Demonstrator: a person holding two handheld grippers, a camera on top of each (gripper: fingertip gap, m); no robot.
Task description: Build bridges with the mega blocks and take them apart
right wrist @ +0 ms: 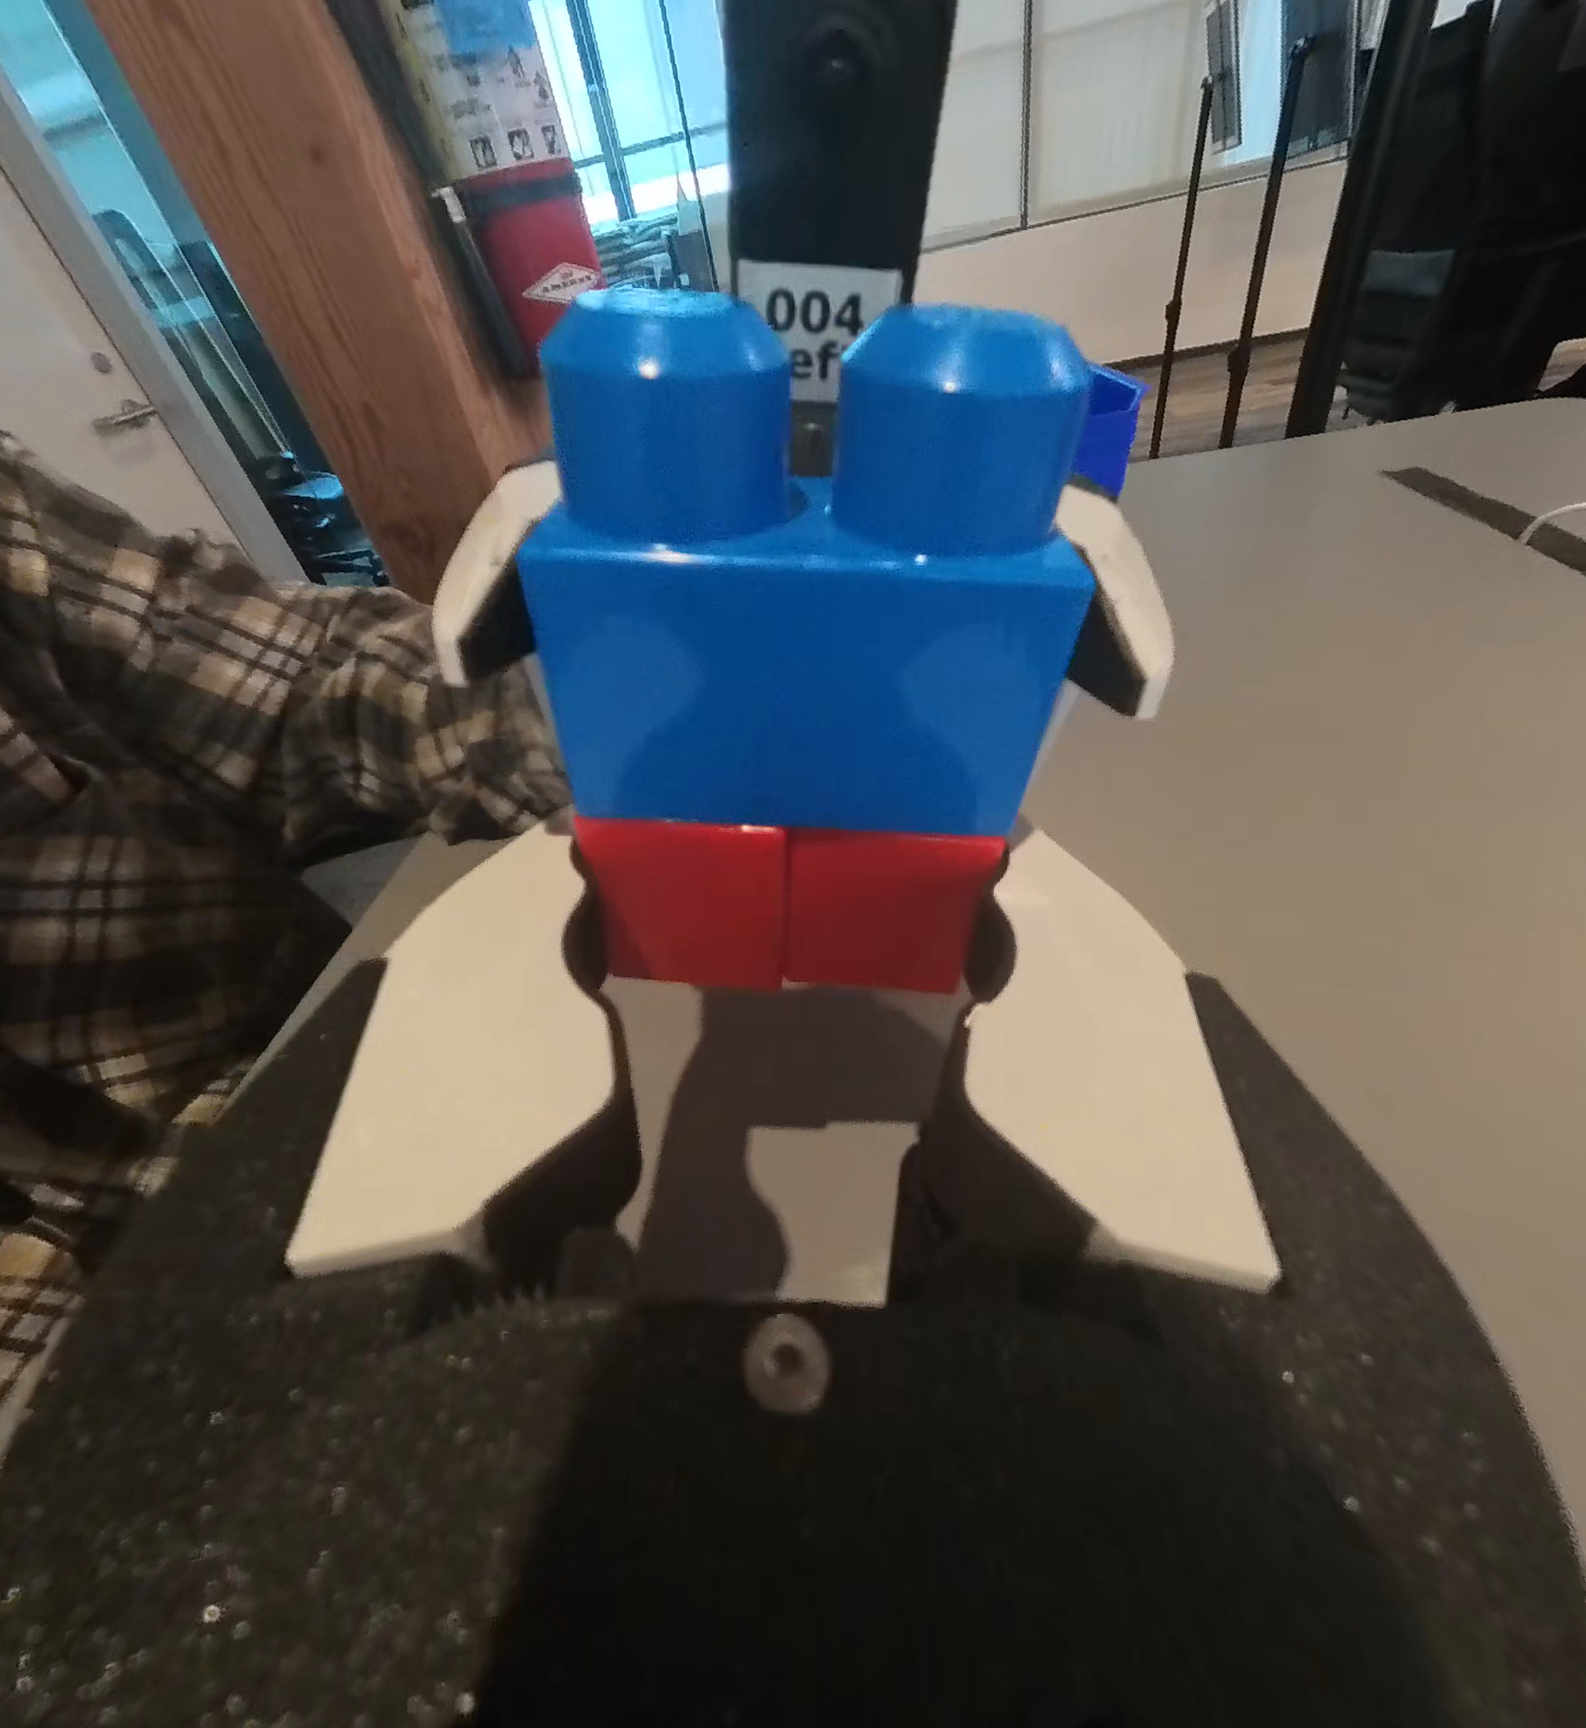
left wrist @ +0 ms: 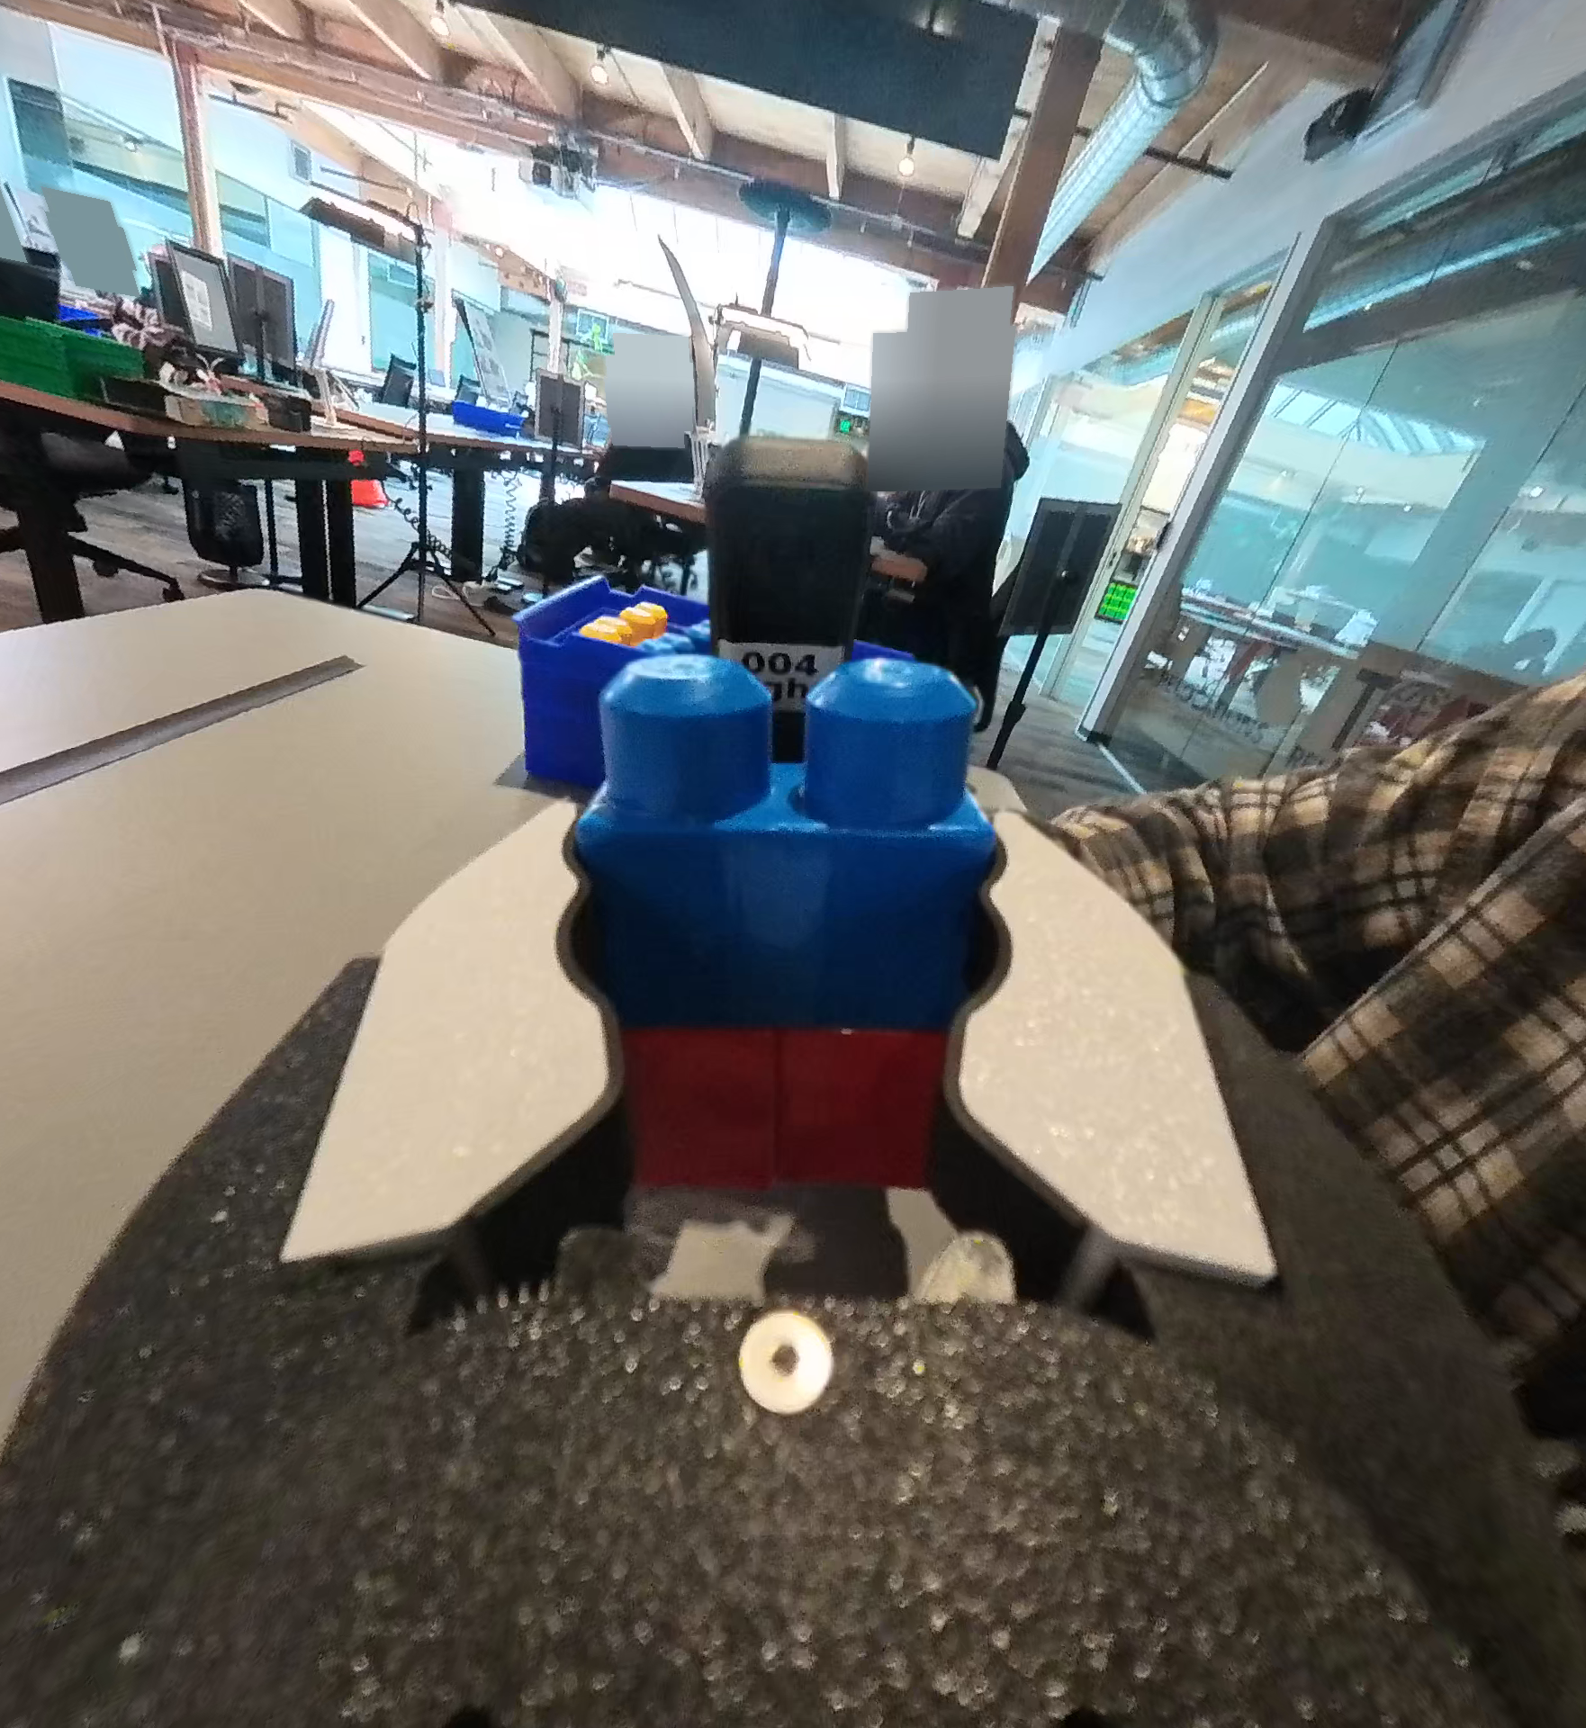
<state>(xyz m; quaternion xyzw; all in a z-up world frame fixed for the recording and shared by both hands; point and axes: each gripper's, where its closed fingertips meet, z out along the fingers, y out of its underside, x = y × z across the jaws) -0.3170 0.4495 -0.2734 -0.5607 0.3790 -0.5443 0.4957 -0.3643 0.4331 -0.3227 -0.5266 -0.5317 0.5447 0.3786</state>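
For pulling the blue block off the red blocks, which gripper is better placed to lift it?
Left, probably. The left gripper already clamps the blue block, while the right gripper pinches the red blocks below it, so the right is placed to hold the base steady.

A two-stud block [left wrist: 785, 921] is stacked on two smaller blocks [left wrist: 775, 1108] set side by side. The upper block is clamped between the left gripper [left wrist: 785, 860] fingers, the lower pair between the right gripper [right wrist: 785, 912] fingers. The stack is held above a table [left wrist: 163, 842]. A bin [left wrist: 565, 692] holding further blocks is placed behind it, and a sleeve [left wrist: 1350, 935] lies to the right in the left wrist view.
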